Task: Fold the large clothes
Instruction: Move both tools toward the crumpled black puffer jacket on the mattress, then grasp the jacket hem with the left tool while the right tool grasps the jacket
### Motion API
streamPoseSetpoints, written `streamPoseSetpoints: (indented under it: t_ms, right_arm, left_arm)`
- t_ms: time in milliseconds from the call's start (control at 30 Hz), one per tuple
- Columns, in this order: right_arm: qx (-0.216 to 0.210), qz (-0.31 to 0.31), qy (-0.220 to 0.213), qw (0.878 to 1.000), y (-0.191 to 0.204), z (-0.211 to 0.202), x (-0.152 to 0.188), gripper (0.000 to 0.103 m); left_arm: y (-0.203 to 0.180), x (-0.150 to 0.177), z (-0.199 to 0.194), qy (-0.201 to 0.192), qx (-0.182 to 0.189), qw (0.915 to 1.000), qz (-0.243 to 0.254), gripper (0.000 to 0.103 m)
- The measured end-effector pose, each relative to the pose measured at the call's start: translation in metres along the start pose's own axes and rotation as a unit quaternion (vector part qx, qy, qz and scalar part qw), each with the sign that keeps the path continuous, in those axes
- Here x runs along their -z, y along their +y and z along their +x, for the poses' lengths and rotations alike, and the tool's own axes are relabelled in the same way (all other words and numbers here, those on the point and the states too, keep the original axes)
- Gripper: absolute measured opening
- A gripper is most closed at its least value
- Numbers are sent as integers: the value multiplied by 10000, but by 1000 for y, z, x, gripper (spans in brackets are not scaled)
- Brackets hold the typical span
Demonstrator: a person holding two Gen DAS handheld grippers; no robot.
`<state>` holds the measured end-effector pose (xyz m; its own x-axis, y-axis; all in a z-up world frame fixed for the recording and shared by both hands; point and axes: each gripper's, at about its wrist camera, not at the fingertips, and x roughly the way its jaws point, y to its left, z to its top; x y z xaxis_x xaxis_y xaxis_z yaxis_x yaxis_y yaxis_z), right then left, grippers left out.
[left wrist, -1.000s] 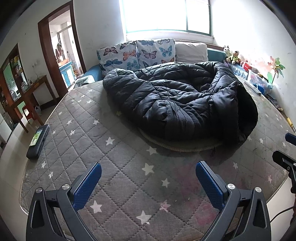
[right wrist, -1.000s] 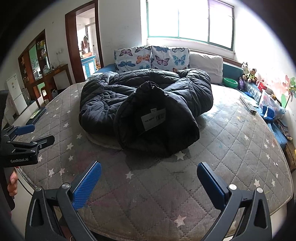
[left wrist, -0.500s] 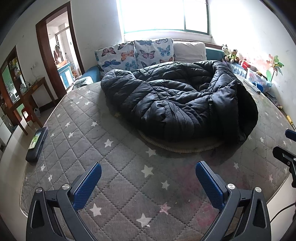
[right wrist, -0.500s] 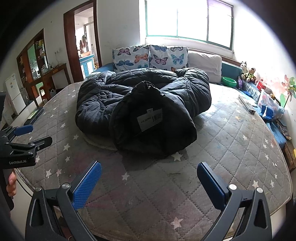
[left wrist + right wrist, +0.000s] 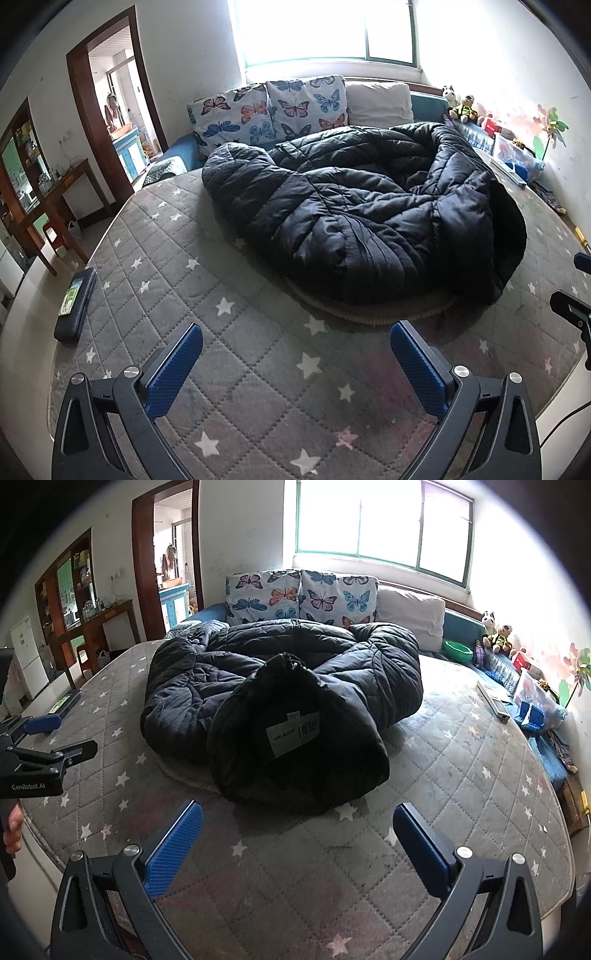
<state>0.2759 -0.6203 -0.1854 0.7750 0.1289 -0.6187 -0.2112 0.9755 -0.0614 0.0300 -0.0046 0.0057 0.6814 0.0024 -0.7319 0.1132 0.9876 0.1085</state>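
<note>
A large black quilted down coat [image 5: 362,221] lies bunched in a heap on the grey star-patterned mattress [image 5: 207,302]. In the right wrist view the coat [image 5: 280,701] shows its hood toward me with a white label [image 5: 293,733] inside. My left gripper [image 5: 295,354] is open and empty, above the mattress in front of the coat. My right gripper [image 5: 297,834] is open and empty, just short of the hood. The left gripper also shows at the left edge of the right wrist view [image 5: 51,734].
Butterfly pillows [image 5: 269,110] and a white pillow [image 5: 380,99] line the head of the bed. A flat dark case [image 5: 75,302] lies at the mattress's left edge. Toys and boxes [image 5: 524,686] line the right wall. A wooden table [image 5: 55,206] stands at left.
Both grippers have moved forward toward the coat, which now looks larger and closer. Both stay open and the coat has not moved.
</note>
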Motion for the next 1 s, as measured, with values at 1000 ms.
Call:
streamPoseSetpoints:
  t_ms: [1000]
  right_arm:
    - [331,-575,464,9967,-24,61,-38,95]
  left_arm:
    - [-4,-81,84,599,661,9955,328,103]
